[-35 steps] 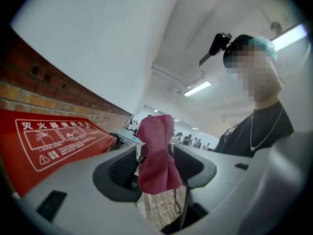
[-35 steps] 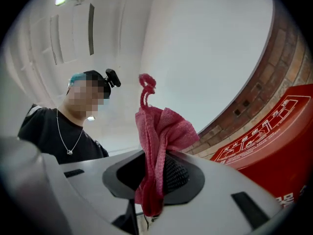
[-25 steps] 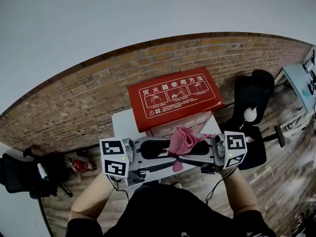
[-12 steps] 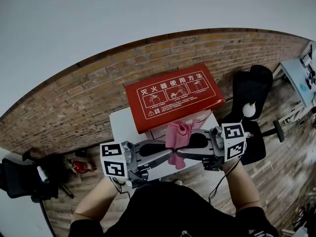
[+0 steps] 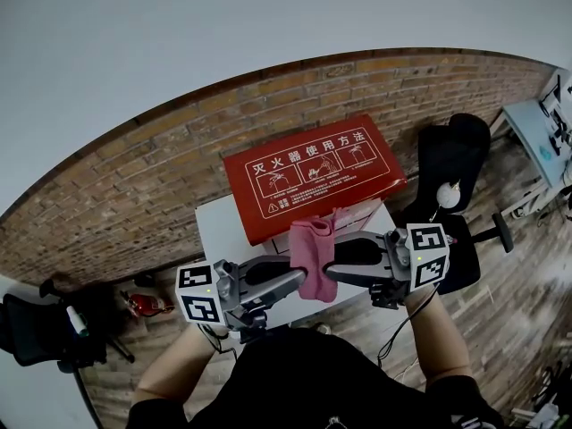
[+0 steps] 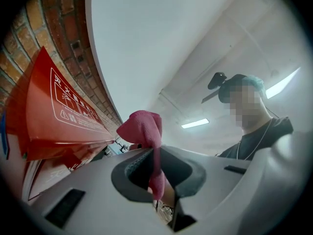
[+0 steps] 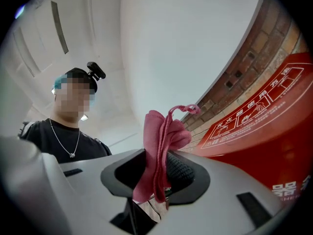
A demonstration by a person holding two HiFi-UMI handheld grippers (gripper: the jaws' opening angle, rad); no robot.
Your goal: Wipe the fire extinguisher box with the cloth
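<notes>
Our left gripper [image 5: 290,280] pinches the pink cloth [image 5: 313,253], its jaws having just been closing on it. Our right gripper [image 5: 338,264], tip to tip with it, has just been opening, and its jaws stand apart around the same cloth. Just beyond, the red fire extinguisher box [image 5: 313,172] sits atop a white cabinet [image 5: 219,226] against the brick wall [image 5: 134,195].

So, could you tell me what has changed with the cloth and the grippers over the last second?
The left gripper came in to the cloth and its fingers have just been closing on it. The right gripper has just been opening its fingers, with the cloth still between them. The red box stayed put.
</notes>
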